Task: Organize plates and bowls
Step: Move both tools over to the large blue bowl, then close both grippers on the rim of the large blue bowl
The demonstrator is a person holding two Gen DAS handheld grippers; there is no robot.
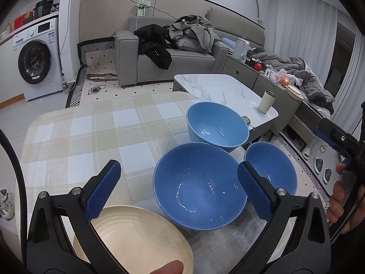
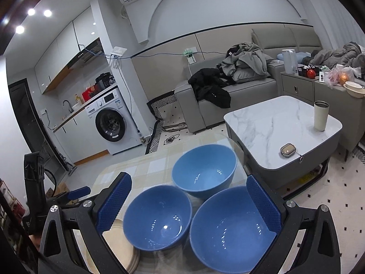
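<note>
Blue bowls, 3 of them, sit upright in a tight cluster on a table covered with a beige-and-white check cloth. The far bowl is the palest; the middle bowl is deeper blue and nearest the left gripper; the right bowl sits just beside it, toward the table's right side. Their rims are close or touching; I cannot tell which. A cream plate lies at the near edge, partly under the left gripper, and the right wrist view suggests it tops a short stack. A fingertip shows at the bottom edge beside it.

The left gripper is spread wide and holds nothing; its blue pads straddle the middle bowl from above. The right gripper is equally wide and empty, hovering over the 2 nearer bowls. Both look poised to choose a piece, and nesting the bowls seems the likely aim.

The bowls crowd the table's far right corner, so a nudge outward could push the right or far bowl off the edge. The cloth to the left is bare and offers room for stacking. Beyond the corner stands a lower marble table with a cup, separated by a gap.
</note>
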